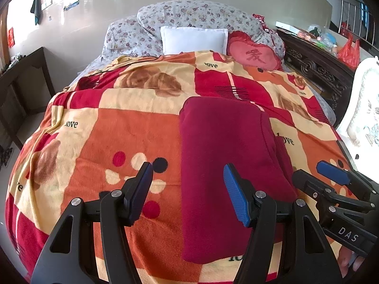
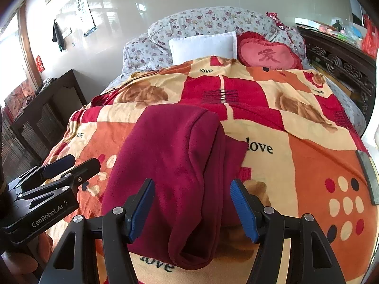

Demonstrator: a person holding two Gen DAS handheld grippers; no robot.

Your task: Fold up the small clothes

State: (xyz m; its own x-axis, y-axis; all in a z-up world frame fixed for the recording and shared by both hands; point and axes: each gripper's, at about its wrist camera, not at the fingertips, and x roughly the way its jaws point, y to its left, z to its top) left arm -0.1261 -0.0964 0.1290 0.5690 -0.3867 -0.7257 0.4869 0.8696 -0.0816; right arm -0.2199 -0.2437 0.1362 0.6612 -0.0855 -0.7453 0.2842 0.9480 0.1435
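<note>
A dark red garment (image 1: 227, 165) lies folded into a long strip on a bed, running from the bottom centre toward the middle of the left wrist view, on a blanket (image 1: 106, 130) of orange, red and cream squares printed with "love". The left gripper (image 1: 188, 194) hovers at the bottom of that frame, jaws wide and holding nothing, its blue fingers (image 1: 234, 198) above the garment's near left edge. In the right wrist view, the right gripper (image 2: 192, 209) is likewise spread wide and empty over the garment's near end, where the layered fold edges show. Each gripper appears at the other's frame edge. A white pillow (image 1: 193, 39) and a heart-shaped red cushion (image 1: 254, 55) sit at the upper centre.
</note>
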